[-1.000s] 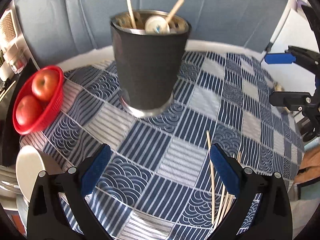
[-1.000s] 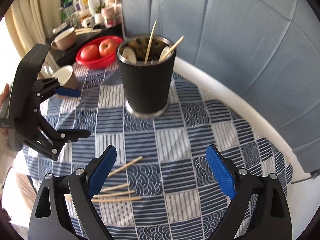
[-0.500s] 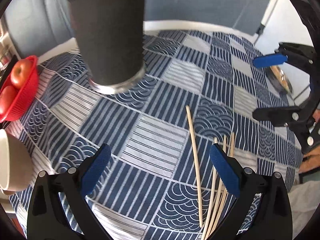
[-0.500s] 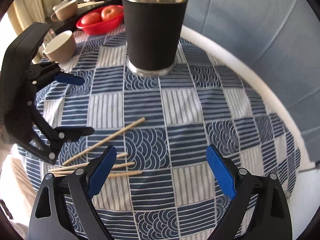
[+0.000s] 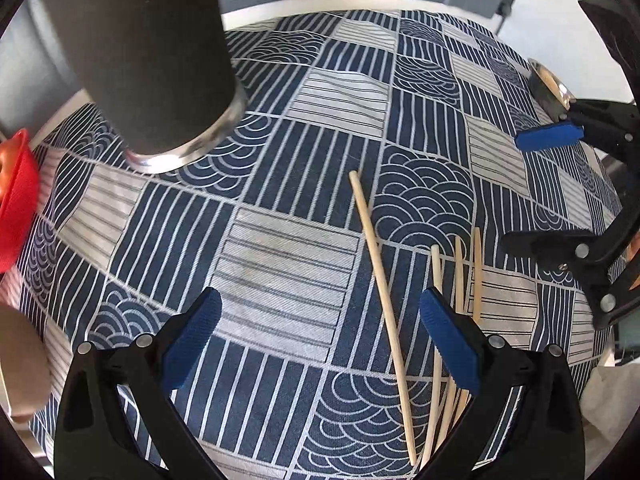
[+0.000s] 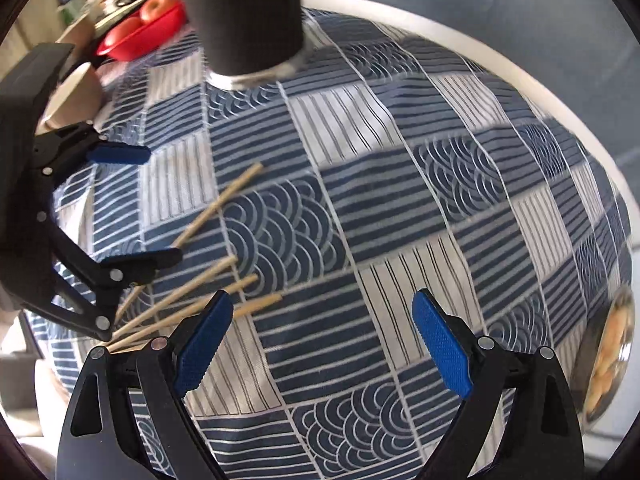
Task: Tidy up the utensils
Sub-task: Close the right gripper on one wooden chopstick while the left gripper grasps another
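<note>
Near the front edge of the round table, the left wrist view shows four wooden chopsticks (image 5: 460, 292) lying loose on the blue patchwork tablecloth (image 5: 280, 264). One long chopstick (image 5: 382, 280) lies apart from the other three, which fan out from a common point just beside it. The left gripper (image 5: 324, 338) hangs above the cloth with its blue pads spread wide and nothing between them; the long chopstick runs between its fingers, nearer the one at frame right. The dark utensil holder (image 5: 148, 48) stands toward the far left of the table, well apart from the chopsticks. A red basket (image 5: 18, 200) shows at the table's left edge. The right gripper (image 5: 560, 192) is visible at frame right, jaws apart.

From the right wrist view, the right gripper (image 6: 322, 344) is likewise spread and empty. The chopsticks lie at its left, partly under the left gripper (image 6: 132, 208). The holder (image 6: 244, 12) stands toward the far edge, and the basket holds apples (image 6: 156, 6). A metal bowl (image 6: 612, 364) sits at the right edge.

Judged step: approach for picking a chopstick. The next move calls for lowering the left gripper, centring the long chopstick between the pads, then closing on that one alone.

No readable writing or brand is visible.
</note>
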Demonstrator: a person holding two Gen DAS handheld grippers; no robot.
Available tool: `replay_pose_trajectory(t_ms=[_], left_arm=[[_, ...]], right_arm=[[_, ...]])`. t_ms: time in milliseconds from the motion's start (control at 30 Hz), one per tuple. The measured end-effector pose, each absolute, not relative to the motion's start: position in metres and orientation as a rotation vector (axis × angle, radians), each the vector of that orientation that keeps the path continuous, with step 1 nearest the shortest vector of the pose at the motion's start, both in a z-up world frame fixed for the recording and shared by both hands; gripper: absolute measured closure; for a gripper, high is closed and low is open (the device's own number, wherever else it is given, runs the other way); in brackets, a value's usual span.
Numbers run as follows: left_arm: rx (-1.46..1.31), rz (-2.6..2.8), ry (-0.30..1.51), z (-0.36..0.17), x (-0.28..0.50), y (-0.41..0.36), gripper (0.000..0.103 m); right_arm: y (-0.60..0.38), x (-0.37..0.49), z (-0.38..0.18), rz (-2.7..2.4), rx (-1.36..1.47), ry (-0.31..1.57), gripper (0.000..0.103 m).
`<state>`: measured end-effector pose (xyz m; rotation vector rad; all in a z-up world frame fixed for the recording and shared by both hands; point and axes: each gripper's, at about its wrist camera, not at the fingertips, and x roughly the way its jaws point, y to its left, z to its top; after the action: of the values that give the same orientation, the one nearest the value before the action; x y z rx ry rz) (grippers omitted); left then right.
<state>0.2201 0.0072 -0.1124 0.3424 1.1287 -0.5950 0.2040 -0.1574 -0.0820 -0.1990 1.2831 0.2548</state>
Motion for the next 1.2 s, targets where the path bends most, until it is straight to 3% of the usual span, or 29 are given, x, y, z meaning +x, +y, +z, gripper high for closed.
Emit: replay_pose_trajectory(t_ms=[367,767,900,933,1000,1033,1067,1133,1167,1200], left_arm=[[0.515,-0.693,1.125,-0.123,0.231,-0.011,0.005],[0.556,-0.759,1.105,-0.123,0.239,-0.007,0.004],[0.534,-0.699,1.148,-0.123,0.242,-0.007,0.004],[0.527,-0.690,1.149,-0.124,0.241,-0.007,0.004],[0.513,-0.678,1.147,-0.123,0.239,-0.004,0.007],[0.509,-0.680,1.142,-0.122,0.238,-0.002,0.009],[0.506,-0.683,1.139,-0.120,0.238,0.001,0.018],[0.496,-0.684,1.135,-0.114,0.238,0.010,0.043],[0.489,-0.676,1.143,-0.111,0.241,0.017,0.066],[0.480,-0.663,1.163,-0.109,0.244,0.025,0.098]], right_arm=[[-0.154,0.187,-0.104,0.101,-0.090,1.282,0.016],[-0.149,0.177,-0.116,-0.094,0.060,1.315,0.012],[-0.148,0.168,-0.118,-0.164,0.113,1.344,0.015],[-0.146,0.165,-0.117,-0.164,0.114,1.340,0.023],[-0.140,0.160,-0.111,-0.143,0.101,1.328,0.048],[-0.137,0.159,-0.109,-0.134,0.096,1.323,0.073],[-0.135,0.159,-0.108,-0.123,0.098,1.323,0.087],[-0.137,0.156,-0.109,-0.105,0.092,1.316,0.097],[-0.140,0.156,-0.109,-0.100,0.104,1.313,0.098],[-0.148,0.154,-0.110,-0.082,0.151,1.314,0.098]])
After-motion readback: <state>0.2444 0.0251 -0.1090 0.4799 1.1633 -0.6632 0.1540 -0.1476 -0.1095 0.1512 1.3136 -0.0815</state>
